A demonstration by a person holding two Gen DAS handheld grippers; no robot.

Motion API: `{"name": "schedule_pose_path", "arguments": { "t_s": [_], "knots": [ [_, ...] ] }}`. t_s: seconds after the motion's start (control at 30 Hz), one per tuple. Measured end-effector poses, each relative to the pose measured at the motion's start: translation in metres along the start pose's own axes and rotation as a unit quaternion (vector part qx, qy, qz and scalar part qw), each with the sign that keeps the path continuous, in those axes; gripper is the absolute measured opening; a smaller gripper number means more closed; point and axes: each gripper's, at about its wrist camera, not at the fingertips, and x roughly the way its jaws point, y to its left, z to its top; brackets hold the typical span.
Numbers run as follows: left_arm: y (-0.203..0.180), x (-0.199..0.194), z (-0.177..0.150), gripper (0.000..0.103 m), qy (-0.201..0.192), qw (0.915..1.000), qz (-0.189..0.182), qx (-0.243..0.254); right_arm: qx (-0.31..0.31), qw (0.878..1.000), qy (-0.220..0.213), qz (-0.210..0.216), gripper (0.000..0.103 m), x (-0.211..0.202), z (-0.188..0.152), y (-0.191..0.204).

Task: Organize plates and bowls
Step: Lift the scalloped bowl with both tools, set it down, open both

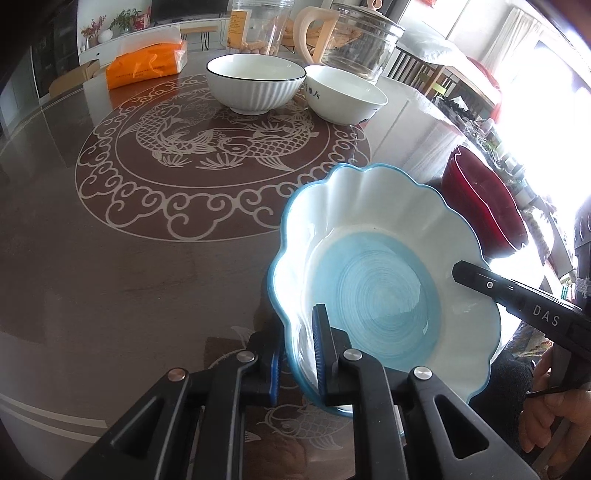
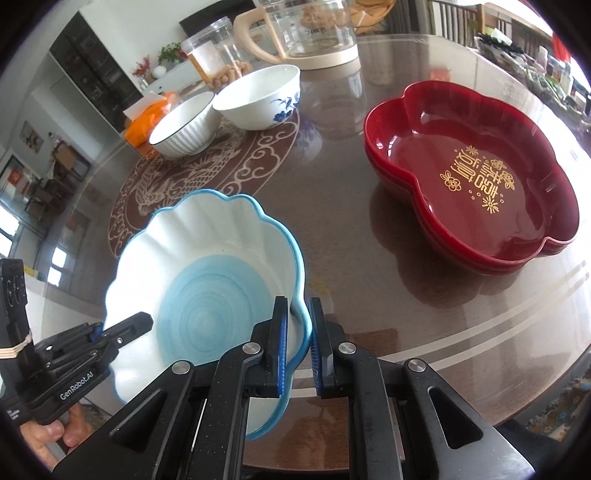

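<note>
Glossy brown table [image 1: 110, 277] with a pale carp-and-cloud roundel at its middle fills both views, a bright window off to one side. Near its front edge a scalloped blue-rimmed plate [image 1: 373, 266] with a blue spiral centre is held tilted, clear of the tabletop at its near side. Left gripper [image 1: 299, 365] has its blue pads closed on the plate's rim, one finger inside and one outside. Right gripper [image 2: 299, 347] straddles the opposite rim the same way; its inner pad touches the plate, but a slight gap shows at the outer pad, so I cannot tell whether it truly grips. Beyond the roundel stand a ribbed bowl [image 1: 256, 83] with a dark rim and, just beside it, a white bowl [image 1: 345, 94] with blue painting. To the plate's right, well apart, sit stacked red lobed trays [image 2: 476, 177] with gold lettering inside the top one. Further back are an orange tissue pack [image 1: 146, 68], a clear jar [image 1: 258, 26] and a glass kettle [image 2: 306, 33] with a cream handle.
</note>
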Motion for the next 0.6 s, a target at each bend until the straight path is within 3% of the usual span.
{"name": "schedule_pose_path", "arguments": {
  "t_s": [0.13,0.2,0.23,0.3,0.37,0.4,0.47,0.53,0.6],
  "knots": [
    [0.0,-0.006,-0.001,0.014,-0.026,0.9996,0.013,0.005,0.003,1.0,0.0,-0.002,0.021,0.002,0.0,-0.001],
    [0.004,-0.008,0.0,0.015,-0.03,0.9995,0.005,0.004,0.011,1.0,-0.007,0.003,0.054,-0.002,-0.002,-0.003],
    [0.008,-0.009,0.0,0.019,-0.03,0.9995,0.0,-0.001,0.015,1.0,-0.015,0.002,0.058,-0.005,-0.003,-0.005],
    [0.016,-0.013,0.0,0.028,-0.032,0.9994,-0.003,-0.014,0.024,0.999,-0.026,0.002,0.061,-0.014,-0.005,-0.009],
    [0.023,-0.023,-0.003,0.049,-0.049,0.9984,0.011,-0.025,0.034,0.998,-0.043,0.006,0.062,-0.027,-0.007,-0.012],
    [0.026,-0.029,-0.004,0.052,-0.063,0.9974,0.018,-0.03,0.036,0.998,-0.057,0.005,0.064,-0.036,-0.009,-0.013],
    [0.032,-0.046,-0.006,0.071,-0.099,0.9939,0.034,-0.036,0.036,0.995,-0.088,-0.007,0.067,-0.056,-0.013,-0.015],
    [0.035,-0.065,-0.007,0.084,-0.136,0.9886,0.05,-0.04,0.034,0.992,-0.115,-0.026,0.069,-0.073,-0.017,-0.016],
    [0.037,-0.084,-0.008,0.09,-0.173,0.9818,0.068,-0.04,0.028,0.988,-0.144,-0.058,0.069,-0.09,-0.021,-0.015]
  ]
}}
